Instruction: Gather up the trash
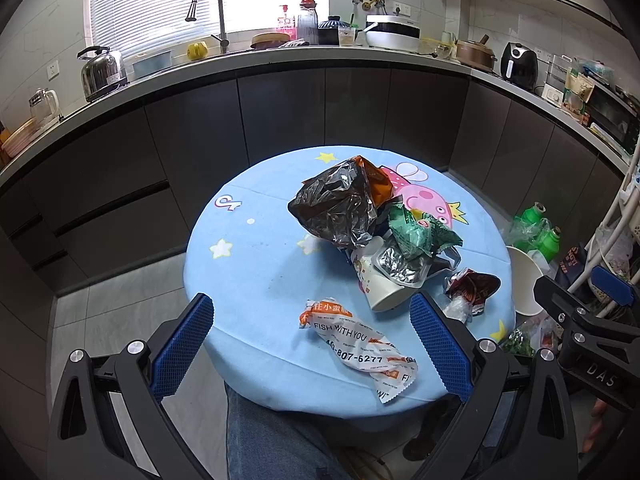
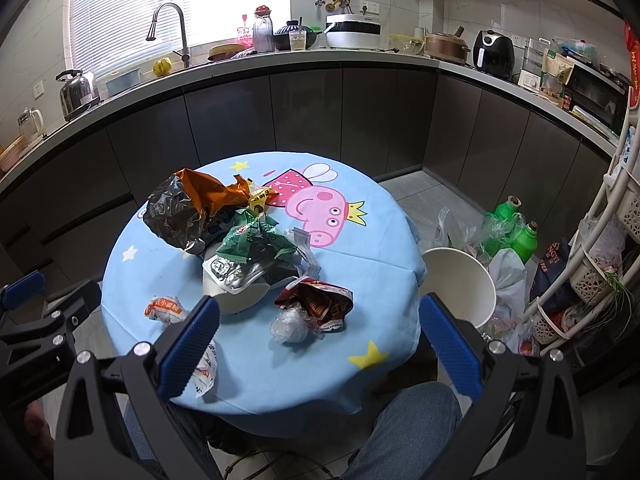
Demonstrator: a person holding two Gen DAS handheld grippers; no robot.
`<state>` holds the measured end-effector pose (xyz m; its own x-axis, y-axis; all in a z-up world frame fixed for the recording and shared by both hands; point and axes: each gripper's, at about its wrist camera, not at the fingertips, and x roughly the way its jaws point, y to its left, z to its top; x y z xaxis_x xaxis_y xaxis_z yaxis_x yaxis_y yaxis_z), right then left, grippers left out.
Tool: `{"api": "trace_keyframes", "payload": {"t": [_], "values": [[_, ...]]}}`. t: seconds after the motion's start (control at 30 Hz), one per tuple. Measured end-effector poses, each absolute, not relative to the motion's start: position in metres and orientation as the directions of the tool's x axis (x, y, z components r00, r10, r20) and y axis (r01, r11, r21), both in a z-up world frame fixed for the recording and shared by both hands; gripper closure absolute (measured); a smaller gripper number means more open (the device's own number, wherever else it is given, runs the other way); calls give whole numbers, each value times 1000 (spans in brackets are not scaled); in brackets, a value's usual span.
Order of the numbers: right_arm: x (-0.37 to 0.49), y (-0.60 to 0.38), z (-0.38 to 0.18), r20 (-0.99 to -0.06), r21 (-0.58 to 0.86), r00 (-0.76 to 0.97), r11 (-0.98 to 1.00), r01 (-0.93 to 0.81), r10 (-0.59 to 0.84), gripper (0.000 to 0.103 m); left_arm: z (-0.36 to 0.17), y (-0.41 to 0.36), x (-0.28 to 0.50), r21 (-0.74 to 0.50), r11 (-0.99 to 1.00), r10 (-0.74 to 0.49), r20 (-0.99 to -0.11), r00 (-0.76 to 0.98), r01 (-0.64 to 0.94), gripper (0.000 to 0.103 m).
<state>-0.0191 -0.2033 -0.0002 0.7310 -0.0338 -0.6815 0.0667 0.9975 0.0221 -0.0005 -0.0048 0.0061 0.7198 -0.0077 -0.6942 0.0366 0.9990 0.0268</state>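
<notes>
Trash lies on a round table with a blue cartoon cloth [image 1: 260,264] [image 2: 360,288]. It includes a silver-and-orange foil bag [image 1: 340,204] [image 2: 184,208], a green wrapper [image 1: 420,232] [image 2: 252,236], a tipped white paper cup [image 1: 384,292] [image 2: 236,296], a red wrapper with clear plastic [image 1: 472,288] [image 2: 316,304] and a white-orange "FISH WITH YOU" wrapper [image 1: 360,344] [image 2: 166,310]. My left gripper [image 1: 312,344] is open above that wrapper. My right gripper [image 2: 320,348] is open above the table's near edge, close to the red wrapper.
A white bin [image 2: 460,284] [image 1: 524,284] stands on the floor right of the table, beside green bottles [image 2: 512,228] and plastic bags. A white rack [image 2: 600,264] stands far right. A dark kitchen counter [image 1: 320,60] runs behind. My jeans-clad legs [image 1: 272,440] are under the table's near edge.
</notes>
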Motion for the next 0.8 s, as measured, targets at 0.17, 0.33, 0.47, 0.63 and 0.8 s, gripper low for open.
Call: {"api": "trace_keyframes", "payload": {"t": [0.17, 0.33, 0.47, 0.63, 0.8], "values": [[-19, -203, 0, -682, 22, 730, 998, 67, -34, 3, 7, -6, 0, 28, 999, -8, -693, 721, 38, 9], [-19, -203, 1, -682, 21, 730, 998, 67, -35, 3, 7, -5, 0, 26, 999, -11, -695, 719, 41, 9], [-20, -204, 1, -682, 22, 730, 998, 67, -34, 3, 10, -6, 0, 26, 999, -12, -695, 719, 41, 9], [-20, -203, 1, -682, 21, 730, 998, 66, -34, 3, 12, -6, -1, 26, 999, -12, -693, 721, 41, 9], [-20, -203, 1, -682, 22, 731, 997, 68, -34, 3, 12, -6, -1, 24, 999, -12, -694, 720, 40, 9]]}}
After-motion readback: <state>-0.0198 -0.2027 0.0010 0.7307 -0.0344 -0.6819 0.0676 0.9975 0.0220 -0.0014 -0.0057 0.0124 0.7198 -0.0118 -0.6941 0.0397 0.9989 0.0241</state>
